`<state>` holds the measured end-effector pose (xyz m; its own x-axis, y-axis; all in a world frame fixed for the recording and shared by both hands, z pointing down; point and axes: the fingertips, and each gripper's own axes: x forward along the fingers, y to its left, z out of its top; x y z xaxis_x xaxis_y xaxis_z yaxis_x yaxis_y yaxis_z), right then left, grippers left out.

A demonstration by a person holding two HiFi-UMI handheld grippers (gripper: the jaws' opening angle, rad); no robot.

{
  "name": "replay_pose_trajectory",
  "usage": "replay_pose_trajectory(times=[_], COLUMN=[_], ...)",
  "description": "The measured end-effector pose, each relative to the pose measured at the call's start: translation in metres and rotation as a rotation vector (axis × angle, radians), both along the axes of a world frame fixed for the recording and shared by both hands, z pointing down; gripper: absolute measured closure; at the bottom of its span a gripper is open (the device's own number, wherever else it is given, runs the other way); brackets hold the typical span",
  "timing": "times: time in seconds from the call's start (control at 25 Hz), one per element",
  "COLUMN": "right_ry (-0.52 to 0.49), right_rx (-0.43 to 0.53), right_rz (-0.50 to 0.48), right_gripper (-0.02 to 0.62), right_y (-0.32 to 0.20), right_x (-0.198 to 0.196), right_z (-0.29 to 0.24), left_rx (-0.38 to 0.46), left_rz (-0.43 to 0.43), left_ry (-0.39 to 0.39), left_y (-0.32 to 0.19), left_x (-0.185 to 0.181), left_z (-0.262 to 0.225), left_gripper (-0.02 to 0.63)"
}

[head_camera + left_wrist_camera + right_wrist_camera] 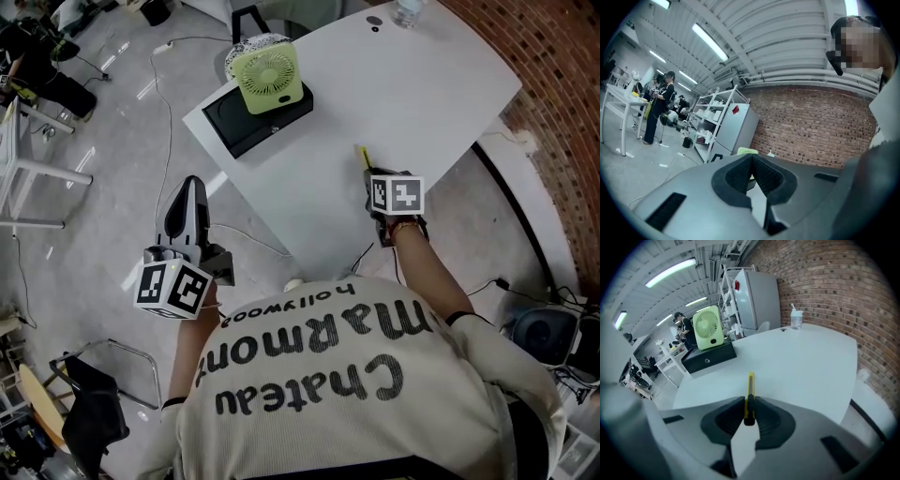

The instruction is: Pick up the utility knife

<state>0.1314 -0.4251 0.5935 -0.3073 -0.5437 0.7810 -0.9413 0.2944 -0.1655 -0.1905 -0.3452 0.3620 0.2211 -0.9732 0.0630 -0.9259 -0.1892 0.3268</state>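
The yellow utility knife [750, 389] sticks out forward from between the pads of my right gripper [749, 411], which is shut on its black rear end above the white table [806, 362]. In the head view only the knife's yellow tip [361, 156] shows ahead of the right gripper [377, 180], near the table's front edge. My left gripper [190, 202] hangs off the table to the left, over the floor. Its jaws are shut on nothing [752, 174], pointing level toward the room.
A green desk fan [266, 76] stands on a black box [255, 116] at the table's left corner. A drink cup [796, 318] sits at the table's far edge by the brick wall [825, 287]. Cables trail on the floor [169, 112] to the left.
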Motion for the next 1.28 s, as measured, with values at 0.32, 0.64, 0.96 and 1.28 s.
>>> replay_pose_trajectory(times=[0.32, 0.64, 0.96, 1.28], right_ry=[-0.075, -0.120, -0.175, -0.213], right_rx=[0.123, 0.190, 0.250, 0.294], right_rz=[-0.011, 0.009, 0.022, 0.018], right_gripper=[0.528, 0.528, 0.528, 0.528], right_y=[-0.006, -0.002, 0.004, 0.025], right_x=[-0.016, -0.019, -0.027, -0.039], right_z=[-0.058, -0.092, -0.126, -0.149], left_rx=[0.022, 0.047, 0.076, 0.110], left_rz=[0.047, 0.083, 0.102, 0.123], left_ry=[0.003, -0.005, -0.003, -0.011], left_y=[0.003, 0.007, 0.015, 0.033], left_x=[0.013, 0.022, 0.022, 0.018], left_z=[-0.008, -0.018, -0.028, -0.034], left_gripper=[0.606, 0.606, 0.606, 0.606])
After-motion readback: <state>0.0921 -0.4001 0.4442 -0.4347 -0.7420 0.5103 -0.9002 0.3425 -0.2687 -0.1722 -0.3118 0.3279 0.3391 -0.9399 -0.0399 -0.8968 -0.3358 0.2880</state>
